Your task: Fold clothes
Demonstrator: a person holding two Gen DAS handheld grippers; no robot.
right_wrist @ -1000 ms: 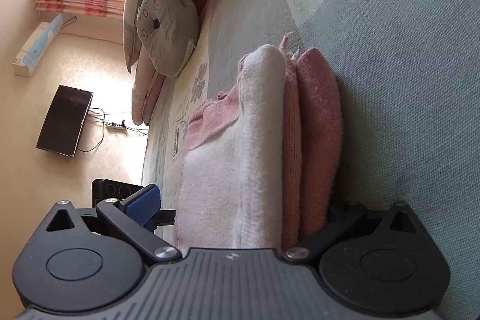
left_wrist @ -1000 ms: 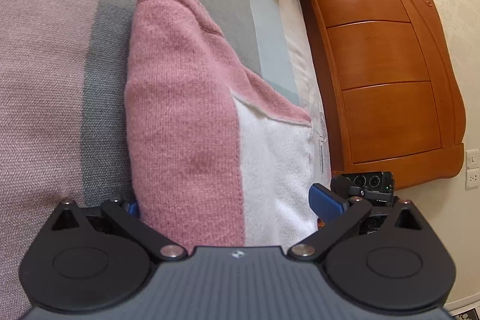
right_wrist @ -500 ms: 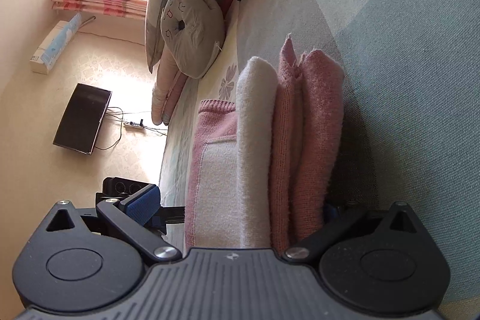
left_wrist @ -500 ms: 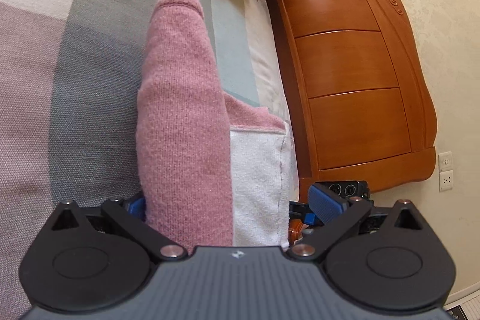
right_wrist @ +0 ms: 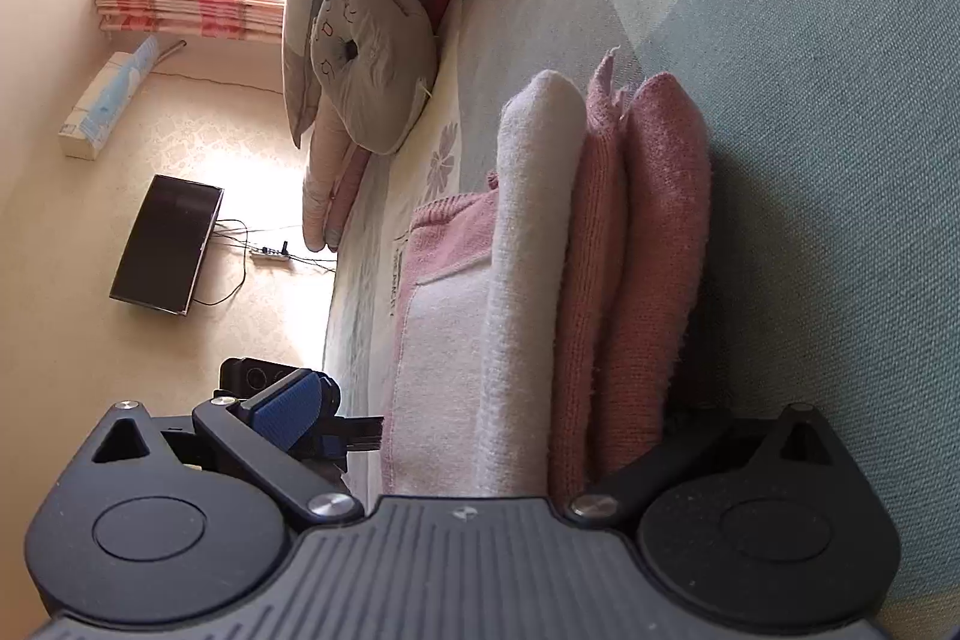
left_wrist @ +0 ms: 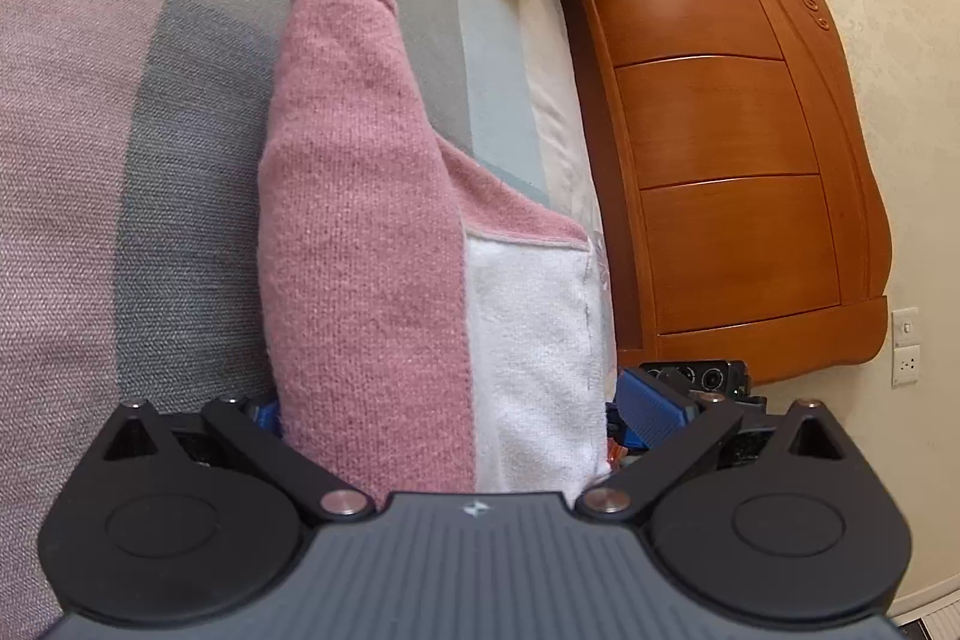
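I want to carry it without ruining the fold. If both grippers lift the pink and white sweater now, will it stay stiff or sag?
The sweater would probably sag in the middle: it is soft knit, folded in thick layers. It looks light for its bulk. The fuzzy surface should not slip easily between the left gripper and the right gripper fingers, but loose layers may unfold.

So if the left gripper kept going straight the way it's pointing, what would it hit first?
Nothing new: the left gripper already straddles the folded pink and white sweater, so it would just push deeper into that. Beyond lies the bedspread, though depth is unclear.
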